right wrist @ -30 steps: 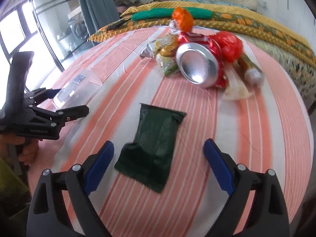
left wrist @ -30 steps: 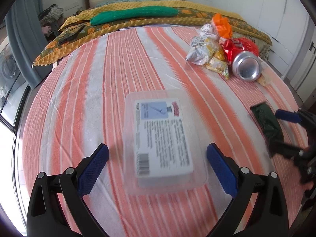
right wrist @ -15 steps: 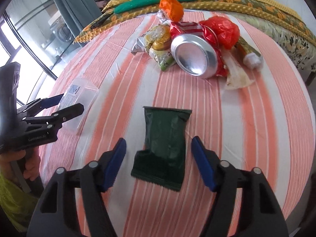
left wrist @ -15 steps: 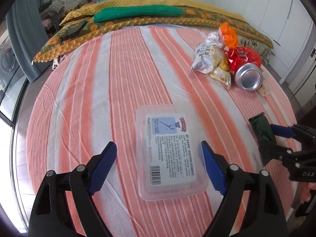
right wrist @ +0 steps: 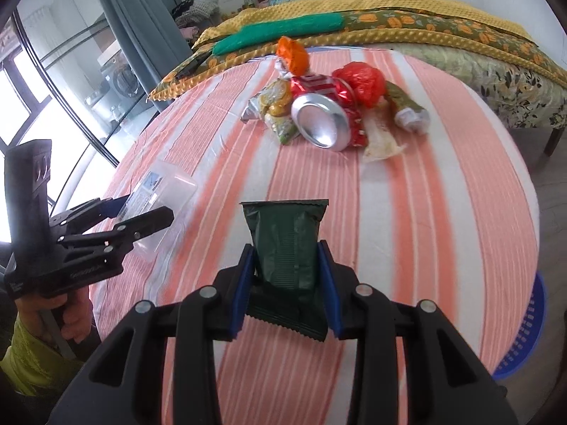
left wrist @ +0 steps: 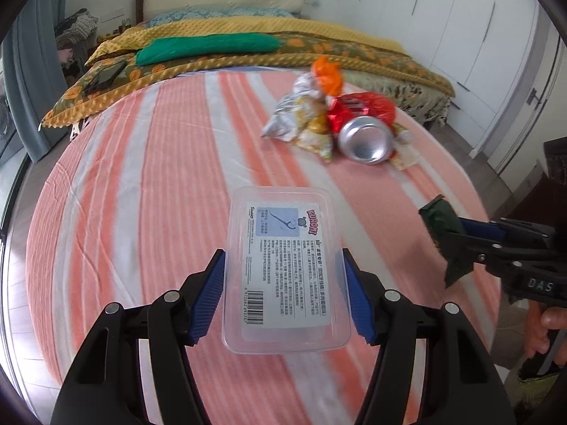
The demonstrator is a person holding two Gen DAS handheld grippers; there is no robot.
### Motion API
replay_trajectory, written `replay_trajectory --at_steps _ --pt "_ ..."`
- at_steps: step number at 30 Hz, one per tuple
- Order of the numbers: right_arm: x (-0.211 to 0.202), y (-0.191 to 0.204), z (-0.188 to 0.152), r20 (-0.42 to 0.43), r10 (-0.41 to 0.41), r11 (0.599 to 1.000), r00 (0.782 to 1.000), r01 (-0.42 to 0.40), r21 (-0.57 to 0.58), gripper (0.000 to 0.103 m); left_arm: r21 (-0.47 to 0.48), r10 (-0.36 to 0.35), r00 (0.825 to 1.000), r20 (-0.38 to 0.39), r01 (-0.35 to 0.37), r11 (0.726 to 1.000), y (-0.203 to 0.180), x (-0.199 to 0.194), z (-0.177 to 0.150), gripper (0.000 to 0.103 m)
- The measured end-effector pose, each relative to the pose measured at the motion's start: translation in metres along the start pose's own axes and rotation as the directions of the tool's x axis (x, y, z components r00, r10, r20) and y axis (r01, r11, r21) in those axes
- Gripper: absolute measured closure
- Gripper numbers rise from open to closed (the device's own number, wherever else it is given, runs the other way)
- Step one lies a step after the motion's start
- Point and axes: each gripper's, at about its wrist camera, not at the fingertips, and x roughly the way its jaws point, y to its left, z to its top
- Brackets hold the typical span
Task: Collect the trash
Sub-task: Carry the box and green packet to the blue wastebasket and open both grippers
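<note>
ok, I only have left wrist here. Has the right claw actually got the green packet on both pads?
Observer: Yes. The right claw has just been closing, and both blue pads press the sides of the green packet between them.
Operator: Any bin nearby? None in my view.
Observer: A blue basket sits below the table's edge, at the lower right of the right wrist view.
</note>
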Motion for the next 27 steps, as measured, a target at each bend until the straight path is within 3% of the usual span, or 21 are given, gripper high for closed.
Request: replay_trajectory --at_steps 13,27 --pt "-0.055 -0.055 -0.024 0.091 -0.034 0.992 0.995 0.022 0.126 0.068 0.143 -0.025 0.998 0.055 0.017 0.99 -0.098 -0.011 0.014 0.041" --pt "-0.079 -0.09 -0.036 0.144 -0.033 0.98 0.989 0.004 0.197 0.068 0.225 -0.028 0.998 0.061 0.014 0.974 -0.142 -0.004 0.018 0.041"
